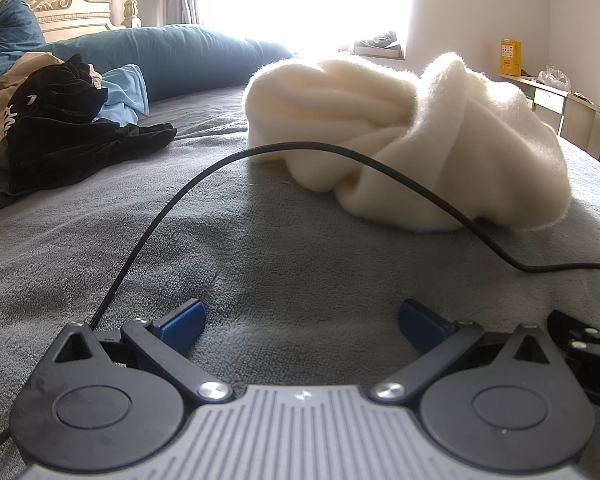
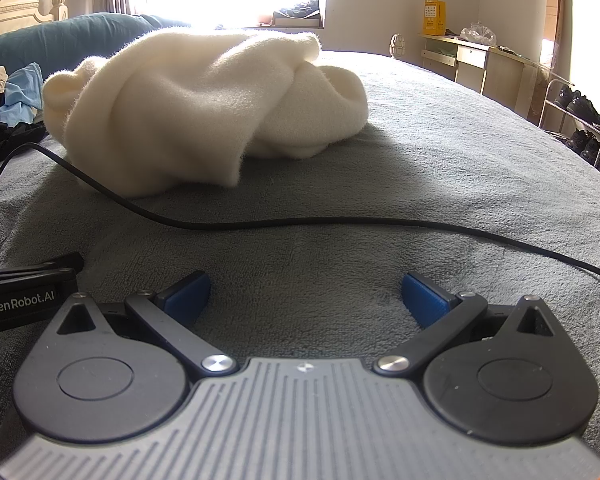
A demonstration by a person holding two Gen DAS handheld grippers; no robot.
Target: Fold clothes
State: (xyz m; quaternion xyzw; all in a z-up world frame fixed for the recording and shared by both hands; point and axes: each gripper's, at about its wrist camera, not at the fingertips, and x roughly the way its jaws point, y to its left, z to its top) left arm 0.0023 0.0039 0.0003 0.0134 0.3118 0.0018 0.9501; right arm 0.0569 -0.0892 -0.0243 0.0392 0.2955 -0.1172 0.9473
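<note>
A cream fleece garment (image 1: 412,132) lies crumpled in a heap on the grey bed cover (image 1: 260,240), ahead and to the right in the left wrist view. The right wrist view has the same cream garment (image 2: 196,108) ahead and to the left. My left gripper (image 1: 302,322) rests low on the cover, open, with nothing between its blue pads (image 1: 182,320). My right gripper (image 2: 306,296) sits beside it, also open and empty, well short of the heap. Part of the left gripper's body (image 2: 24,292) shows at the left edge of the right wrist view.
A black cable (image 1: 340,156) arcs over the cover in front of the heap, also the cable (image 2: 300,222) crossing before the right gripper. Black and light blue clothes (image 1: 68,120) are piled left, by a teal bolster (image 1: 188,56). A desk (image 2: 480,60) and a shoe rack (image 2: 580,120) stand right of the bed.
</note>
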